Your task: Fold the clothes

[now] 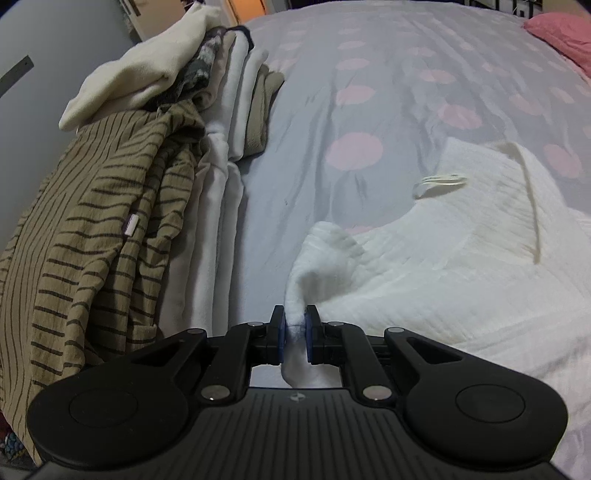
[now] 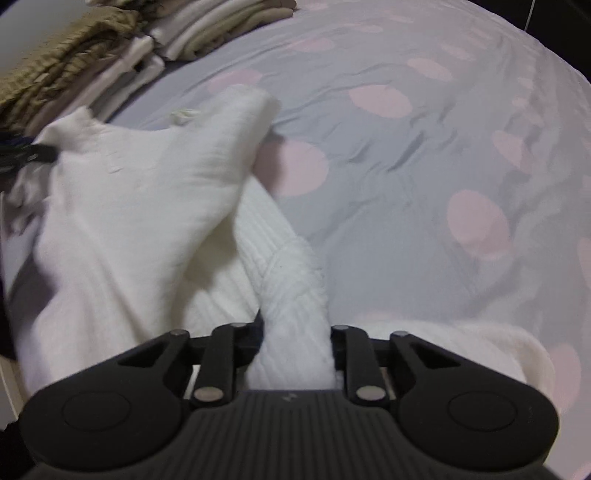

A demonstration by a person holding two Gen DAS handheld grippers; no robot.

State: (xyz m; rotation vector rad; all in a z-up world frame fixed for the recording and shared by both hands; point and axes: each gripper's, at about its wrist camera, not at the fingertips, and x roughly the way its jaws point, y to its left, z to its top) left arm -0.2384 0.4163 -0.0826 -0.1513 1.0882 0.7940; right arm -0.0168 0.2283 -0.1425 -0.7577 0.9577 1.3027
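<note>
A white ribbed garment (image 1: 450,251) lies spread on the grey bedsheet with pink dots (image 1: 354,110). My left gripper (image 1: 295,334) is shut on a bunched edge of it, the cloth pinched between the blue pads. In the right wrist view the same white garment (image 2: 140,206) is lifted and draped, and my right gripper (image 2: 295,332) is shut on a thick twisted fold of it. The other gripper (image 2: 33,153) shows dark at the far left, holding the cloth's far corner. A small label (image 1: 439,181) shows at the neckline.
A pile of clothes sits along the bed's left side: an olive striped garment (image 1: 99,236), white and beige folded pieces (image 1: 236,110), a cream top (image 1: 159,66). The same stack (image 2: 147,40) appears top left in the right wrist view. A pink pillow (image 1: 565,33) lies far right.
</note>
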